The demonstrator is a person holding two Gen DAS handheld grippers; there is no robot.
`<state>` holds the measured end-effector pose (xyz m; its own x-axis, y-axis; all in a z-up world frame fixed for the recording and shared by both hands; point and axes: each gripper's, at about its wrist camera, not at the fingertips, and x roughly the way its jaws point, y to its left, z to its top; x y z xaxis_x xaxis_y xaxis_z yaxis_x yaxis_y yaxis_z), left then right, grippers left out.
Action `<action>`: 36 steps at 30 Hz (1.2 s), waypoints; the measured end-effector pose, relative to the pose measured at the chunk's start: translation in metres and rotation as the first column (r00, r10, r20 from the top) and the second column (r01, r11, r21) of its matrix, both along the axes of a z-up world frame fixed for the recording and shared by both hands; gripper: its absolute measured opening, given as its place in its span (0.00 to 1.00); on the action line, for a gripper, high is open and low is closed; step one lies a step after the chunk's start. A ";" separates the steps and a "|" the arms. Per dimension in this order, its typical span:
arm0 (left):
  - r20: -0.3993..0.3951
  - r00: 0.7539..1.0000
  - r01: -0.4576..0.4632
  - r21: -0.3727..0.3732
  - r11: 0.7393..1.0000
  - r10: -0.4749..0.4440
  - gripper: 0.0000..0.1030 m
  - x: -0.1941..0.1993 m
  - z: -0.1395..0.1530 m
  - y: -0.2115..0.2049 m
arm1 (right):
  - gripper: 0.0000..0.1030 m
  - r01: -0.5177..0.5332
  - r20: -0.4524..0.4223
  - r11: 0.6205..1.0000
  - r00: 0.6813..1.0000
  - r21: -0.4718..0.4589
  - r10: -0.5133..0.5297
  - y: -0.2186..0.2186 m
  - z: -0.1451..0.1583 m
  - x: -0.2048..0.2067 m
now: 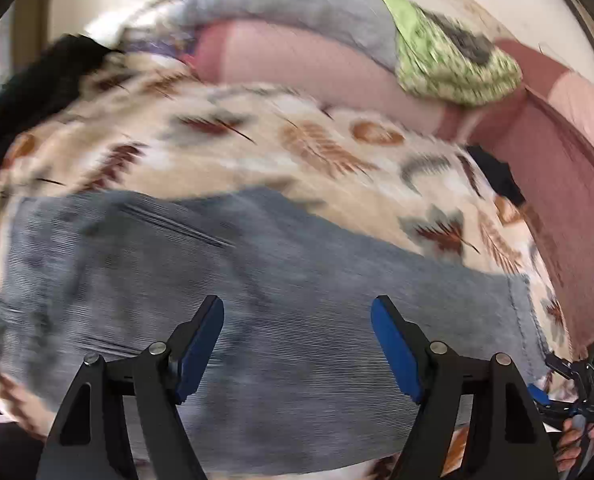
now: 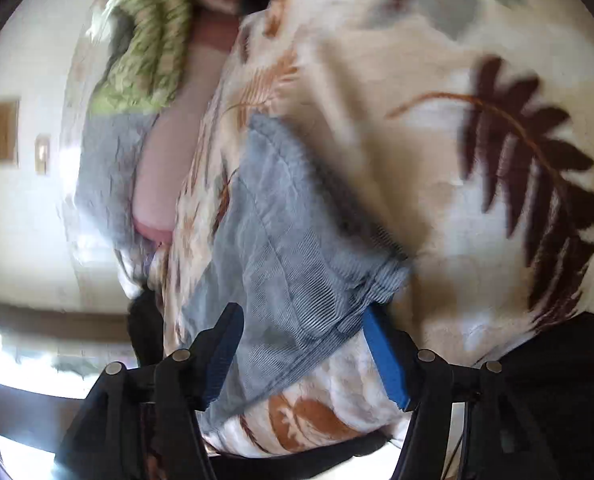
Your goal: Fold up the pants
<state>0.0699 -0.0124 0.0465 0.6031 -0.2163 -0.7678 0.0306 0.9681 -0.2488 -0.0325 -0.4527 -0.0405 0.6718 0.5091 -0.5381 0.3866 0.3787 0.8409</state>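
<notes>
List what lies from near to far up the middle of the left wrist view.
Open left hand-held gripper → grey ribbed pants laid flat → cream blanket with brown leaf print → long pink bolster pillow → pale grey pillow against the wall.

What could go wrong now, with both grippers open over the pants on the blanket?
1. The left gripper hovers open over the pants; closing low could also pinch the soft blanket beneath.
2. The right gripper is near the pants' ribbed edge; a shallow pinch there may slip.
3. Both views are blurred, so aim may be off.
</notes>
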 end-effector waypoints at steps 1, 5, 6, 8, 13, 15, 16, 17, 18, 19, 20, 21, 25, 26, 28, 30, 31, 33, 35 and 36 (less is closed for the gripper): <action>-0.022 1.000 0.021 -0.003 1.000 -0.021 0.75 0.006 -0.006 -0.013 | 0.64 0.010 0.000 1.000 1.000 -0.008 -0.010 -0.001 0.001 -0.003; -0.055 0.997 0.053 0.030 0.998 -0.051 0.75 0.015 -0.020 -0.043 | 0.64 0.051 -0.013 0.998 0.999 -0.042 -0.051 -0.010 0.003 -0.013; -0.057 0.997 0.059 0.050 0.997 -0.057 0.75 0.014 -0.022 -0.049 | 0.64 0.054 -0.016 0.998 0.998 -0.036 -0.054 -0.011 0.001 -0.012; -0.079 0.995 0.071 0.115 0.991 -0.062 0.75 0.016 -0.034 -0.061 | 0.64 0.068 -0.017 0.997 0.997 -0.042 -0.069 -0.013 0.005 -0.011; -0.069 0.995 0.087 0.210 0.974 -0.074 0.76 0.011 -0.048 -0.071 | 0.48 0.045 -0.028 0.981 0.998 -0.188 -0.051 0.001 0.022 0.006; -0.065 0.994 0.097 0.224 0.970 -0.084 0.78 0.009 -0.049 -0.073 | 0.34 0.025 -0.039 0.969 0.999 -0.247 -0.036 0.005 0.027 0.008; -0.064 0.994 0.099 0.230 0.968 -0.087 0.78 0.010 -0.050 -0.073 | 0.34 0.018 -0.047 0.965 0.998 -0.262 -0.031 0.007 0.028 0.010; -0.063 0.994 0.099 0.229 0.968 -0.087 0.79 0.011 -0.050 -0.073 | 0.34 0.016 -0.056 0.962 0.998 -0.274 -0.033 0.007 0.028 0.011; -0.062 0.994 0.099 0.228 0.969 -0.087 0.80 0.011 -0.050 -0.074 | 0.34 0.017 -0.063 0.961 0.997 -0.277 -0.036 0.007 0.026 0.012; -0.063 0.994 0.101 0.230 0.968 -0.089 0.80 0.012 -0.051 -0.074 | 0.35 0.018 -0.067 0.962 0.997 -0.271 -0.038 0.007 0.026 0.013; -0.062 0.994 0.102 0.234 0.967 -0.090 0.80 0.011 -0.051 -0.075 | 0.35 0.026 -0.069 0.966 0.997 -0.259 -0.045 0.006 0.025 0.013; -0.061 0.994 0.102 0.236 0.966 -0.090 0.81 0.012 -0.052 -0.076 | 0.37 0.037 -0.064 0.970 0.996 -0.238 -0.054 0.003 0.024 0.010; -0.064 0.994 0.105 0.244 0.964 -0.092 0.81 0.013 -0.051 -0.078 | 0.45 0.077 -0.055 0.988 0.995 -0.137 -0.085 -0.005 0.018 0.009; -0.068 0.994 0.099 0.225 0.969 -0.086 0.80 0.012 -0.047 -0.076 | 0.45 0.080 -0.057 0.989 0.994 -0.124 -0.088 -0.006 0.017 0.010; -0.039 0.996 0.084 0.140 0.987 -0.079 0.80 0.007 -0.032 -0.072 | 0.45 0.069 -0.054 0.991 0.996 -0.118 -0.076 -0.007 0.016 0.011; -0.006 0.995 0.095 0.110 0.989 -0.095 0.81 0.004 -0.018 -0.078 | 0.40 0.054 -0.055 0.990 0.997 -0.130 -0.061 -0.007 0.016 0.012; 0.001 0.994 0.113 0.110 0.988 -0.114 0.81 0.003 -0.015 -0.085 | 0.37 0.053 -0.059 0.990 0.996 -0.133 -0.061 -0.008 0.016 0.012; -0.014 0.988 0.152 0.138 0.979 -0.152 0.81 0.005 -0.018 -0.102 | 0.33 0.054 -0.056 0.990 0.997 -0.130 -0.061 -0.009 0.015 0.011; -0.129 0.975 0.207 0.241 0.948 -0.180 0.81 0.012 -0.047 -0.124 | 0.29 0.047 -0.055 0.988 0.997 -0.144 -0.055 -0.009 0.015 0.008; -0.150 0.971 0.222 0.291 0.931 -0.184 0.83 0.014 -0.060 -0.131 | 0.27 0.039 -0.056 0.986 0.997 -0.164 -0.049 -0.007 0.016 0.008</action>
